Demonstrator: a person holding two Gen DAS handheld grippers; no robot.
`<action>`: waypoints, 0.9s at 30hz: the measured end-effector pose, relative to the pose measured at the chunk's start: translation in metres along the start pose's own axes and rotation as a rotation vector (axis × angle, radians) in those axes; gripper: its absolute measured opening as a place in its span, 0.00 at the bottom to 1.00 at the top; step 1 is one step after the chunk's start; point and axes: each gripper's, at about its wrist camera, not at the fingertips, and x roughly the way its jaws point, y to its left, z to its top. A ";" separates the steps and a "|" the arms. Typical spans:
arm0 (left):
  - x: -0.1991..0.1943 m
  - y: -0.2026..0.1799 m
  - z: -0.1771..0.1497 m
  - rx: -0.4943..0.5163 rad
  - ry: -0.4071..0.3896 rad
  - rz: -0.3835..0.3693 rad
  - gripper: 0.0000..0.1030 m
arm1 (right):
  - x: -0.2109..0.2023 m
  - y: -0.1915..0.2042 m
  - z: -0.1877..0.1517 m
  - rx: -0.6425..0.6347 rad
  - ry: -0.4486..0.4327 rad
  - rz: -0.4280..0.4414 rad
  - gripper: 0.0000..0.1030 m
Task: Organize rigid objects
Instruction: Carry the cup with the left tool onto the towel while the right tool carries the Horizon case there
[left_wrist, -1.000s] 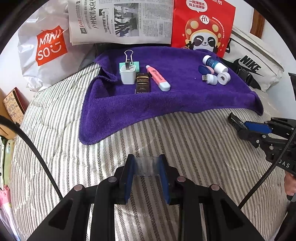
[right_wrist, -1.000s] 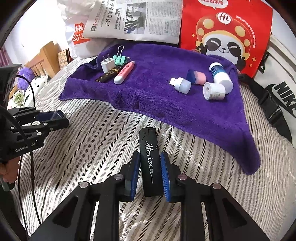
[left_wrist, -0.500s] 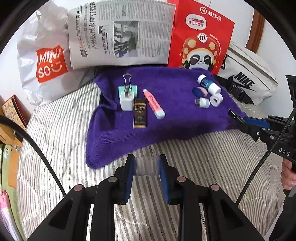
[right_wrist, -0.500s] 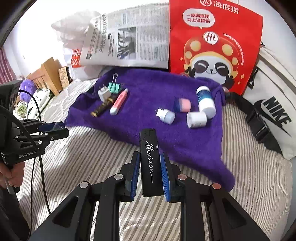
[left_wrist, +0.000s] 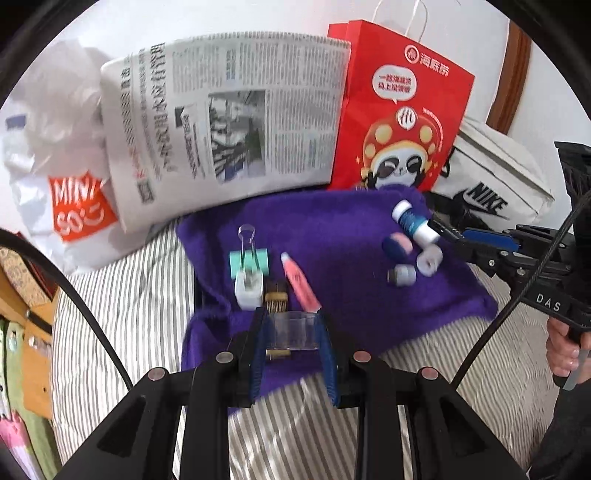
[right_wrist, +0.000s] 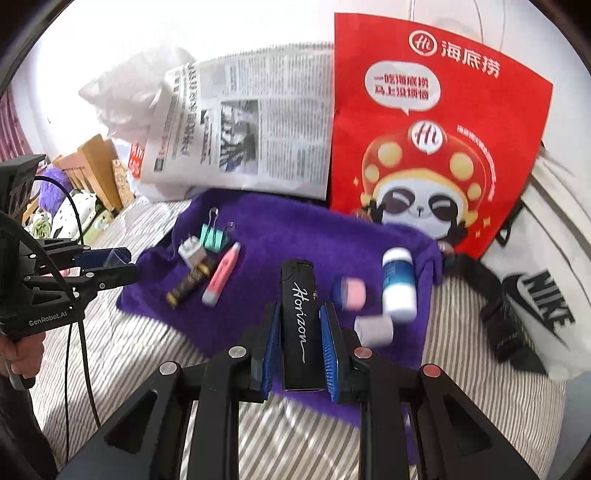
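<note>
Right hand-held gripper (right_wrist: 298, 341) is clamped on the black Horizon lighter (right_wrist: 300, 321), held above the purple towel (right_wrist: 295, 236). Left hand-held gripper (left_wrist: 293, 338) squeezes a clear plastic box (left_wrist: 293, 330) over the towel's near edge. On the towel: white charger plug (left_wrist: 249, 290), teal binder clip (left_wrist: 248, 258), pink highlighter (left_wrist: 300, 282) to the left; blue-labelled bottle (right_wrist: 398, 284) to the right.

Fuzzy purple cloth (right_wrist: 295, 236), glossy lighter (right_wrist: 300, 321)

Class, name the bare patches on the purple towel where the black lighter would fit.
Free: the towel's middle strip between the pink highlighter and blue-white bottle. Crowded: charger-clip cluster and bottle-side cluster.
</note>
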 end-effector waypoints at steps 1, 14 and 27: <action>0.002 0.000 0.006 0.003 -0.003 -0.003 0.25 | 0.002 -0.002 0.005 0.003 -0.004 -0.002 0.22; 0.043 -0.003 0.047 0.020 0.002 -0.017 0.25 | 0.038 -0.039 0.032 0.147 -0.014 -0.010 0.22; 0.064 0.012 0.036 -0.014 0.031 -0.021 0.25 | 0.080 -0.042 0.019 0.120 0.090 0.020 0.22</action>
